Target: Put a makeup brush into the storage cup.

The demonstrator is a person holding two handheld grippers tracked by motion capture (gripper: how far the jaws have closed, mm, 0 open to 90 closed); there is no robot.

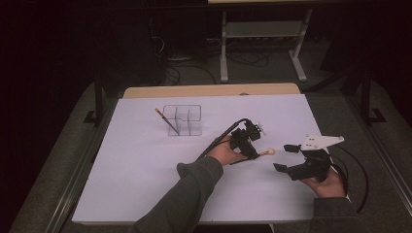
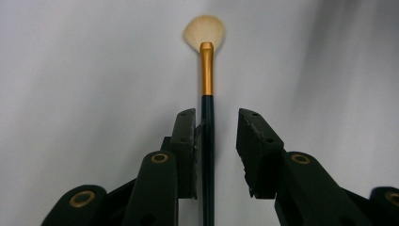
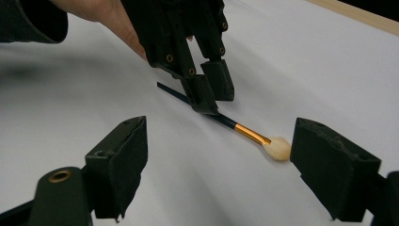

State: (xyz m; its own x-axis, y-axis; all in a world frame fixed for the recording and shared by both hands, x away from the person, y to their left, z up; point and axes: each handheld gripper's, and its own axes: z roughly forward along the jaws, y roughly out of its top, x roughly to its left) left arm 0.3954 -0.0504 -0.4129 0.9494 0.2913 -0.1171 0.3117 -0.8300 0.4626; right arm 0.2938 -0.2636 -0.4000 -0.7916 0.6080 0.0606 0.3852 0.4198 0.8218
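Observation:
A makeup brush [image 2: 207, 89] with a dark handle, gold ferrule and pale fan bristles lies flat on the white table sheet [image 1: 145, 160]. My left gripper [image 2: 216, 141] is open and straddles its handle; the handle rests against one pad while the other pad stands clear. From above, that left gripper [image 1: 252, 141] sits just left of the brush head [image 1: 268, 151]. My right gripper [image 1: 285, 158] is open, empty and just right of the bristles. Its own camera shows the brush [image 3: 249, 134] and the left gripper [image 3: 211, 92] ahead of the right gripper [image 3: 221, 155].
A clear divided organizer [image 1: 182, 120] stands at the back of the sheet, with a second brush [image 1: 166, 121] leaning out of its left side. The table's wooden far edge [image 1: 209, 90] lies beyond it. Cables trail from both grippers.

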